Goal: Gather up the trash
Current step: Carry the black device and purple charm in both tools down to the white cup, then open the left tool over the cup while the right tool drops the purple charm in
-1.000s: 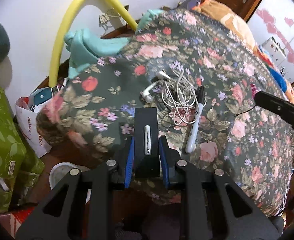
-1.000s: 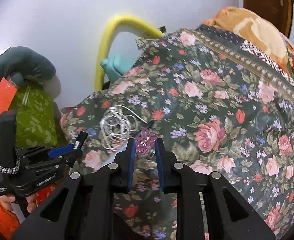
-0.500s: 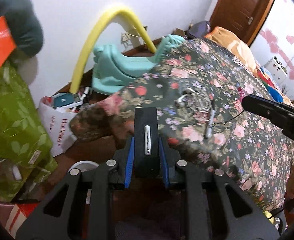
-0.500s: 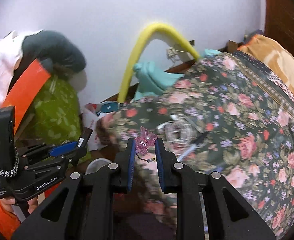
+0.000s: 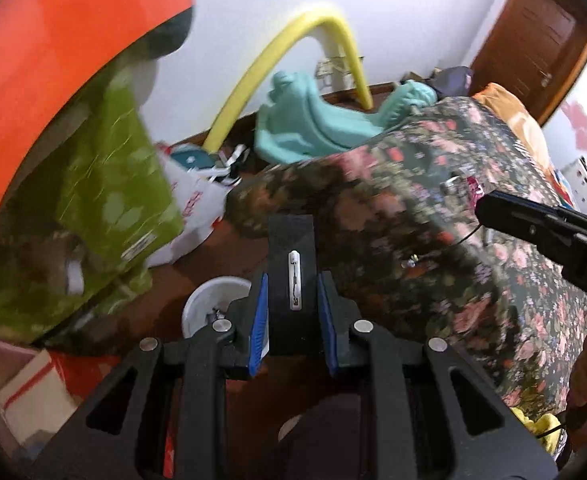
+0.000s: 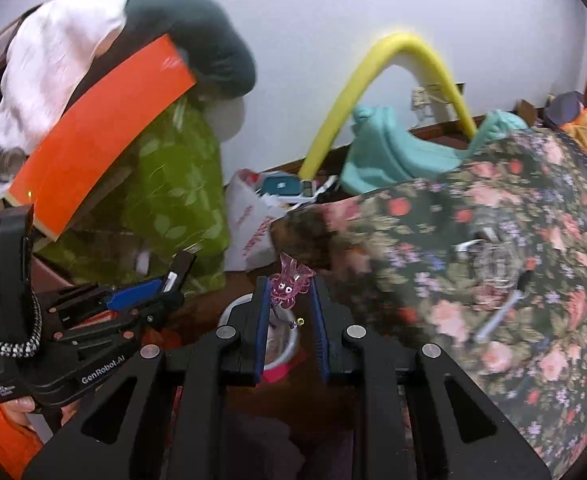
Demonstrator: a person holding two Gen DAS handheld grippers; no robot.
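Gripping black box (image 5: 292, 272), pink charm (image 6: 289, 286)

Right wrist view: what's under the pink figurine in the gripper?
Below the pink translucent figurine, held by the right gripper, sits a round white bin on the floor. The fingers cover most of it; its contents are unreadable.

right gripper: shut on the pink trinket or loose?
Shut on it. The right gripper has the translucent pink character charm pinched between its blue-padded fingers, held above the white round bin on the floor.
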